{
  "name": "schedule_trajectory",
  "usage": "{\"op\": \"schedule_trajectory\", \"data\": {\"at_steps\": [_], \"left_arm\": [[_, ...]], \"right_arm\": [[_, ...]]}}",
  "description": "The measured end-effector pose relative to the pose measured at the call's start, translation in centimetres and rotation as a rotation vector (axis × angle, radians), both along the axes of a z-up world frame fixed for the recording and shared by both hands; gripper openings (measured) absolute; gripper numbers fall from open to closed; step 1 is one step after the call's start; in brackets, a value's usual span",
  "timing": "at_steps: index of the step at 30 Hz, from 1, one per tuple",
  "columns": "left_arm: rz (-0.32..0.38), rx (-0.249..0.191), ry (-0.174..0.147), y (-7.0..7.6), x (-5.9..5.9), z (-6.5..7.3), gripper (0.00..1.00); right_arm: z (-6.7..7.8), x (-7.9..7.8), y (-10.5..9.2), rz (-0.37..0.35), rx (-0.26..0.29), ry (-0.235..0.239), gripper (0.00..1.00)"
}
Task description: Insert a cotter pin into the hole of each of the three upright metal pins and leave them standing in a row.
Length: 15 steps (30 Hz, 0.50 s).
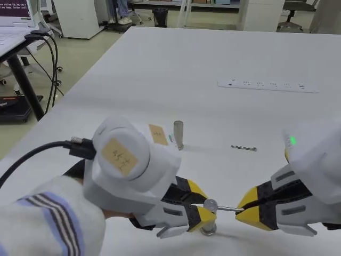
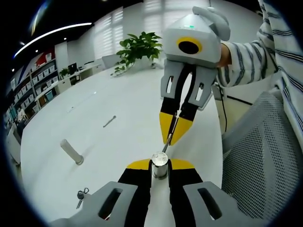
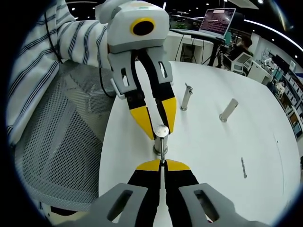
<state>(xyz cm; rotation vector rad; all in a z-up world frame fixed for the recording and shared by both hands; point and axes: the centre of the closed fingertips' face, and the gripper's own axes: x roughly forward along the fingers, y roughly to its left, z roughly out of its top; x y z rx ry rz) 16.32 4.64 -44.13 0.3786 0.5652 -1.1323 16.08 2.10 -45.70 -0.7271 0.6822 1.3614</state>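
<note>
My left gripper (image 1: 205,216) (image 2: 160,165) is shut on an upright metal pin (image 1: 209,209) (image 2: 160,169) (image 3: 161,135) that stands on the white table (image 1: 176,69). My right gripper (image 1: 245,209) (image 3: 162,164) is shut on a thin cotter pin (image 1: 226,208) (image 3: 162,150) (image 2: 167,140), held level with its tip at the pin's head. A second bare pin (image 1: 178,134) (image 3: 228,109) (image 2: 71,151) stands farther back. A third pin (image 3: 186,97) stands near it with a cotter pin through its top. A loose cotter pin (image 1: 243,148) (image 3: 243,167) (image 2: 109,121) lies on the table.
A white power strip (image 1: 266,85) lies at the far right of the table. A black cable (image 1: 32,152) runs from my left gripper off the left edge. A mesh chair (image 3: 61,142) sits by the near edge, and a desk with a laptop (image 1: 13,13) stands at far left.
</note>
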Motion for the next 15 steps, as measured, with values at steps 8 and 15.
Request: {"op": "schedule_trajectory", "data": {"at_steps": [8,15], "left_arm": [[-0.017,0.007,-0.006,-0.2,-0.1,0.0,0.1],[-0.026,0.016,-0.01,-0.3,0.0,0.0,0.1]], "right_arm": [[-0.5,0.1,1.5,0.025,0.01,0.002,0.0],[-0.2,0.3,2.1,0.032,0.016,0.002,0.0]]}}
